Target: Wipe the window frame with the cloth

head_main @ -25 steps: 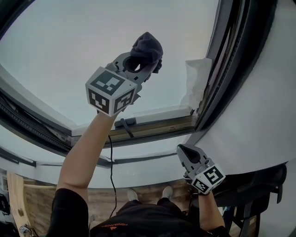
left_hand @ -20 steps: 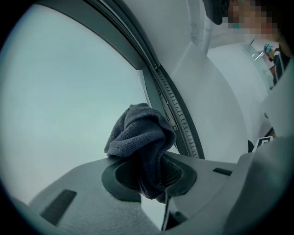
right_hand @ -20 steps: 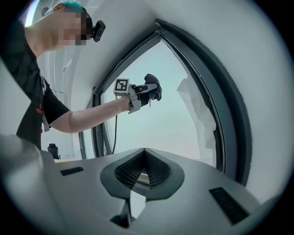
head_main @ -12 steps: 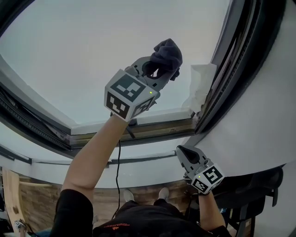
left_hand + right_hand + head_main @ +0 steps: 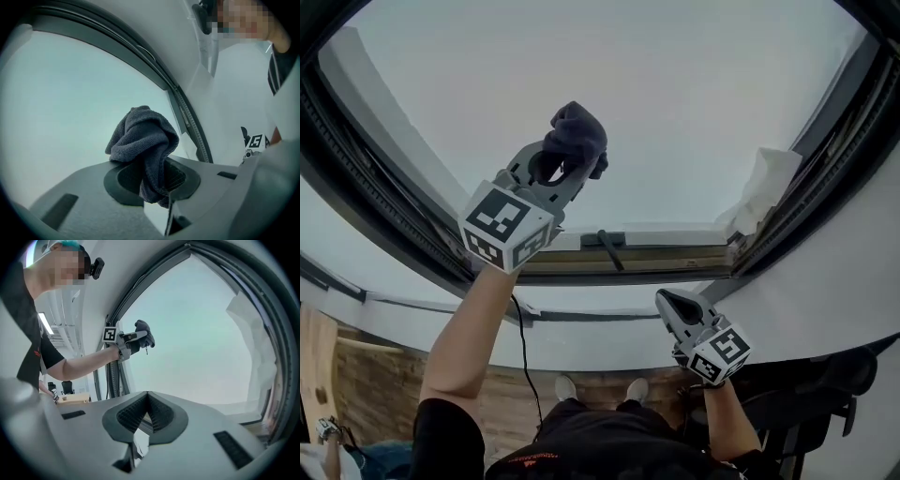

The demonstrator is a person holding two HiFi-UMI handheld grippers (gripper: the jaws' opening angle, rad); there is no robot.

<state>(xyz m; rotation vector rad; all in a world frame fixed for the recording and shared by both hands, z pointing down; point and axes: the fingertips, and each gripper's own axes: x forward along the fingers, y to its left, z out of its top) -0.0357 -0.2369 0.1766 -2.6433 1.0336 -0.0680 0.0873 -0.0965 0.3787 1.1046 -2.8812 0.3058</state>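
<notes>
While raised before the glass (image 5: pixel 694 103), gripped the cloth (image 5: pixel 577 137) tight in the left gripper (image 5: pixel 560 165), apart from the window frame (image 5: pixel 386 199), wiping seemingly all left to do; held the right gripper (image 5: pixel 669 302) closed, empty.

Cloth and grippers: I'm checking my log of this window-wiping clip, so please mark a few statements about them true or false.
1. The left gripper is shut on a dark cloth. True.
2. The right gripper holds a second cloth. False: its jaws are together with nothing between them.
3. In the head view the cloth lies on the lower frame rail. False: it shows against the glass, above that rail.
4. In the head view the right gripper is lower than the left gripper. True.
5. A white crumpled sheet sits at the window's lower right corner. True.
</notes>
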